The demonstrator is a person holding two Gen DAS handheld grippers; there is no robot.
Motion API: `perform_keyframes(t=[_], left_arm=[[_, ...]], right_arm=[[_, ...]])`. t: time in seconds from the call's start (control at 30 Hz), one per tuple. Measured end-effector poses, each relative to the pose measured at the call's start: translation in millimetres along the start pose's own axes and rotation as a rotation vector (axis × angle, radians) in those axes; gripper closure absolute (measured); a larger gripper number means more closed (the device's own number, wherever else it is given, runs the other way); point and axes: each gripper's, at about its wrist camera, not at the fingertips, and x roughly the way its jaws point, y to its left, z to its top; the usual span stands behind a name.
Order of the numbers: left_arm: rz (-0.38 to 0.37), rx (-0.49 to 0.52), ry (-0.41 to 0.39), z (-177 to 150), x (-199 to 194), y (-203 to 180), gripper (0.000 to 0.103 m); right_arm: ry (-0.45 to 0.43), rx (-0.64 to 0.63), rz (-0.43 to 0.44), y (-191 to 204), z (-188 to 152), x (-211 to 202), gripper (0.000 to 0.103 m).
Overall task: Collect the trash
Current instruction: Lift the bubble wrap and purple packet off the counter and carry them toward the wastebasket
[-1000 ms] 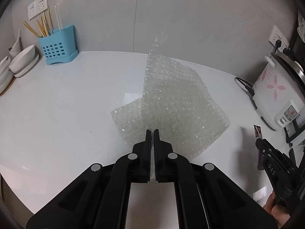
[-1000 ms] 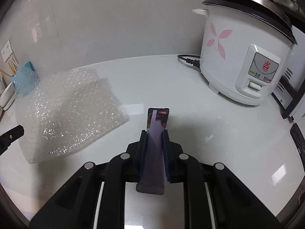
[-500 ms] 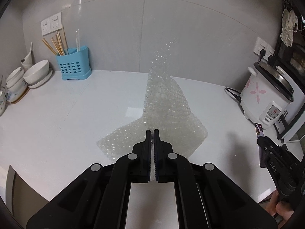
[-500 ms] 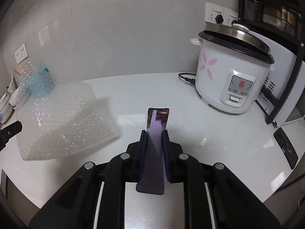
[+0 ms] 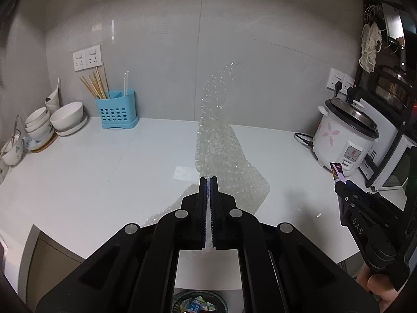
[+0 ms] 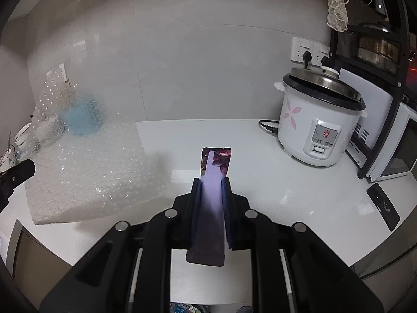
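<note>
My left gripper (image 5: 208,180) is shut on a clear sheet of bubble wrap (image 5: 221,156), which hangs lifted above the white counter (image 5: 104,177). The same bubble wrap (image 6: 86,169) fills the left of the right wrist view, next to the left gripper's tip. My right gripper (image 6: 211,181) is shut on a purple wrapper (image 6: 216,161) with a fruit picture, held edge-on between the pads and sticking out ahead of them. In the left wrist view the right gripper (image 5: 338,180) shows at the right with the wrapper (image 5: 337,170). A mesh bin (image 5: 198,304) with scraps shows below the counter edge.
A white rice cooker (image 6: 318,122) with its cord stands at the right, with a rack and oven (image 6: 391,140) beyond it. A dark remote (image 6: 383,206) lies near the right edge. A blue utensil holder (image 5: 117,109) and stacked bowls (image 5: 52,125) sit at the back left.
Both grippers have risen and drawn back from the counter with their loads. The bubble wrap has come off the surface, and the counter's front edge and bin have come into view.
</note>
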Motion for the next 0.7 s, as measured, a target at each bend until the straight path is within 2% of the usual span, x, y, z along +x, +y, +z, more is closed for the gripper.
perform_keyframes(t=[0.23,0.43,0.7], left_arm=[[-0.021,-0.001,-0.031,-16,-42,9,0.101],[-0.044,-0.005,-0.052,-43,-79,18,0.101],[-0.056,-0.003,-0.069,-78,-118,32,0.101]], right_arm=[[-0.052,-0.025,0.037,17,-16,-50,0.088],[-0.086,-0.032,0.080,29,-40,-87,0.088],[-0.101,-0.042,0.133,42,-81,-116,0.088]])
